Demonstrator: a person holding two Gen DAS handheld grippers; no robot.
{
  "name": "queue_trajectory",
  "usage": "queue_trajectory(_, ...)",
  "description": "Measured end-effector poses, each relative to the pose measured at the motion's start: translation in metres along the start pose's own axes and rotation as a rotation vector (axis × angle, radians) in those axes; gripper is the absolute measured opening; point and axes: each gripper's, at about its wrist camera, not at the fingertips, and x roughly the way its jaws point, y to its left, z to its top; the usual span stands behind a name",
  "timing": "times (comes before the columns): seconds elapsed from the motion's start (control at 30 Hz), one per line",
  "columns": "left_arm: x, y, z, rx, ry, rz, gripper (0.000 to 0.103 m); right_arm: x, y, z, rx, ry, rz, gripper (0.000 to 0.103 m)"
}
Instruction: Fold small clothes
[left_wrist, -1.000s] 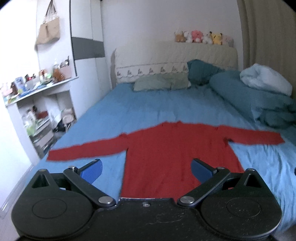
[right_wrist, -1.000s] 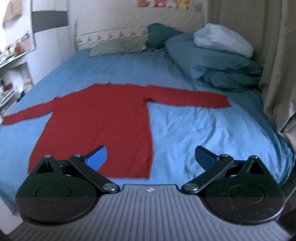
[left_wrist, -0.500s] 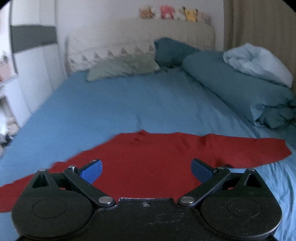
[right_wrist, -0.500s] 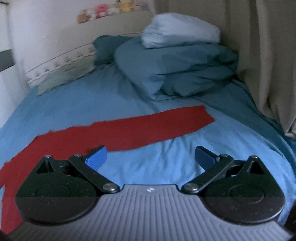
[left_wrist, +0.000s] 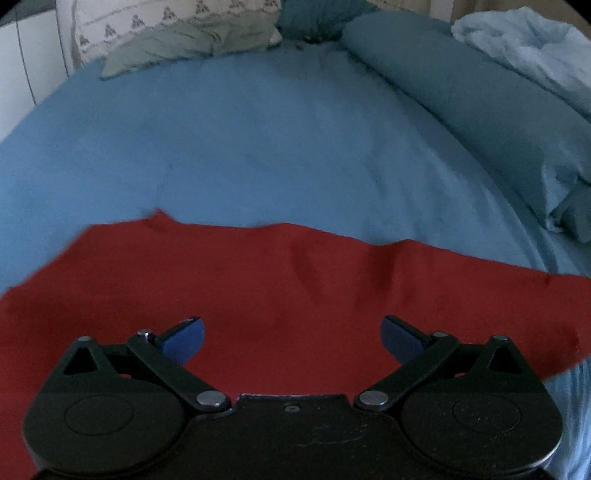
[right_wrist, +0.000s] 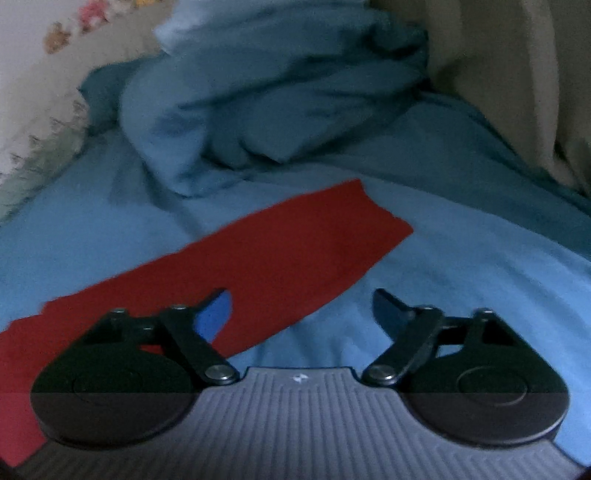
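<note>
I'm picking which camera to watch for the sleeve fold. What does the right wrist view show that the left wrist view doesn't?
Only the right wrist view shows the sleeve's cuff end, a beige curtain and the right gripper, open, its jaws just been closing with nothing pressed between them. Only the left wrist view shows the shirt's neckline area, the grey-green pillow and the open left gripper. Both show the red shirt, the blue sheet and the piled teal duvet.

Dim, bluish light; right wrist view smeared by motion blur; fisheye bending and dark corners.
</note>
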Motion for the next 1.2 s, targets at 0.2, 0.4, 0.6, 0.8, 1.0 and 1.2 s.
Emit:
queue_trajectory(0.2, 0.051, -0.024, 0.000, 0.034, 0.058, 0.038, 0.102, 0.041, -0.009, 0.004, 0.029, 0.003, -0.034, 0.076)
queue_trajectory(0.4, 0.066, -0.028, -0.002, 0.076, 0.080, 0.076, 0.103, 0.045, -0.003, 0.012, 0.003, -0.014, -0.062, 0.032)
queue_trajectory(0.6, 0.045, 0.007, 0.011, 0.010, 0.097, 0.016, 0.103, 0.018, 0.020, 0.034, -0.033, -0.034, 0.000, 0.022)
queue_trajectory(0.8, -0.015, 0.076, 0.017, -0.055, 0.031, 0.031, 0.103, -0.039, 0.103, 0.060, -0.081, -0.076, 0.277, 0.021)
queue_trajectory(1.0, -0.065, 0.174, -0.006, -0.197, -0.039, 0.103, 0.103, -0.087, 0.246, 0.027, -0.221, -0.042, 0.698, 0.021)
queue_trajectory(1.2, -0.088, 0.264, -0.056, -0.353, -0.042, 0.230, 0.103, -0.068, 0.357, -0.091, -0.434, 0.218, 0.917, 0.021)
